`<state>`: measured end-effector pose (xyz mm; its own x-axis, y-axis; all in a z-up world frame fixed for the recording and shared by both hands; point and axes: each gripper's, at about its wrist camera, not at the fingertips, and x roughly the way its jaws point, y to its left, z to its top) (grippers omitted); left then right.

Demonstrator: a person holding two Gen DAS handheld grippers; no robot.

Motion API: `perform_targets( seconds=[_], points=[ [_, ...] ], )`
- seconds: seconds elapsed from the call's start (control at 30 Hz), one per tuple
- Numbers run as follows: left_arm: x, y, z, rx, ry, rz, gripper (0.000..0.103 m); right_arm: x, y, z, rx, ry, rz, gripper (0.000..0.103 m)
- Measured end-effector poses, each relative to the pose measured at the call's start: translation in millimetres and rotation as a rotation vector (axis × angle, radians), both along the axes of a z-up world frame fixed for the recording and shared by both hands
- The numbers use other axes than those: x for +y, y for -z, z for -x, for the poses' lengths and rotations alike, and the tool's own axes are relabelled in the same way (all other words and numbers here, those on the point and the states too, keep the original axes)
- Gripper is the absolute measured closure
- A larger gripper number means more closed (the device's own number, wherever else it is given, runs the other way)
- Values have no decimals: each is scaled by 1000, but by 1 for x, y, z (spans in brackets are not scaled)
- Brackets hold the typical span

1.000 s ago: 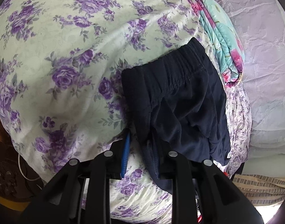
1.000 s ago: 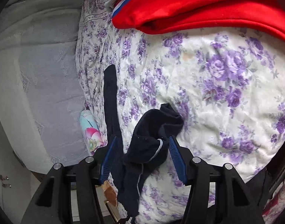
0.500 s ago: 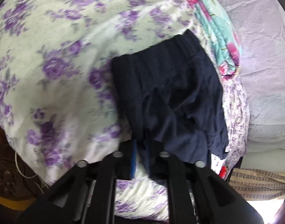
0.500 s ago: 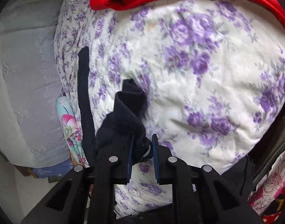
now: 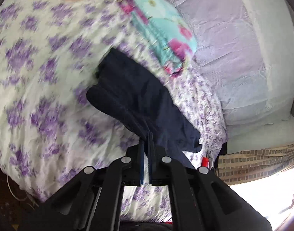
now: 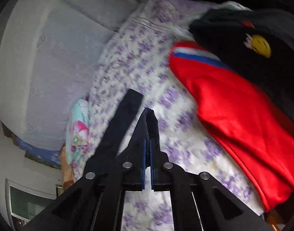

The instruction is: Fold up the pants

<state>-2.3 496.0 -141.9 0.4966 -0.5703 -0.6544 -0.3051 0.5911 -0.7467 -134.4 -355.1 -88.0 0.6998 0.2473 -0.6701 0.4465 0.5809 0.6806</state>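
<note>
The dark navy pants [image 5: 135,96] lie on a purple-flowered quilt [image 5: 40,77]. My left gripper [image 5: 147,134] is shut on the near edge of the pants, and the cloth stretches up to it from the quilt. In the right wrist view my right gripper [image 6: 147,141] is shut on another part of the pants [image 6: 125,119]. The cloth rises to it in a peak, and a dark strip runs off to the left.
A teal and pink flowered pillow [image 5: 162,32] lies beyond the pants, beside a pale lilac sheet [image 5: 224,48]. A red garment with a striped band [image 6: 233,111] and a dark garment with a yellow badge [image 6: 260,44] lie on the quilt to the right.
Both grippers have closed on the pants and lifted them off the quilt. Both views have swung upward and the pants now hang stretched between the grippers.
</note>
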Motion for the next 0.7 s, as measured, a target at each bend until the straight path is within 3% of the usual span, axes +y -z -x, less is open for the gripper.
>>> perform_targets(
  seconds=[0.13, 0.2, 0.23, 0.27, 0.33, 0.37, 0.47, 0.7],
  points=[
    [7, 94, 49, 260, -64, 39, 99, 4, 99, 46, 201, 99, -132, 99],
    [20, 113, 70, 281, -121, 107, 85, 0, 118, 68, 221, 165, -201, 94],
    [28, 113, 76, 283, -148, 129, 86, -5, 116, 74, 232, 189, -192, 94],
    [37, 108, 78, 289, -169, 101, 86, -10, 109, 79, 253, 210, -143, 92],
    [51, 94, 78, 283, -188, 24, 73, -20, 90, 85, 278, 246, -50, 66],
    [58, 84, 77, 278, -207, -28, 71, -23, 80, 88, 276, 277, -4, 64],
    [59, 50, 49, 209, -180, -198, 70, -14, 55, 60, 198, 194, 87, 64],
    [13, 27, -80, 81, -77, -290, 65, 48, 52, -75, 87, -66, -5, 60]
  ],
)
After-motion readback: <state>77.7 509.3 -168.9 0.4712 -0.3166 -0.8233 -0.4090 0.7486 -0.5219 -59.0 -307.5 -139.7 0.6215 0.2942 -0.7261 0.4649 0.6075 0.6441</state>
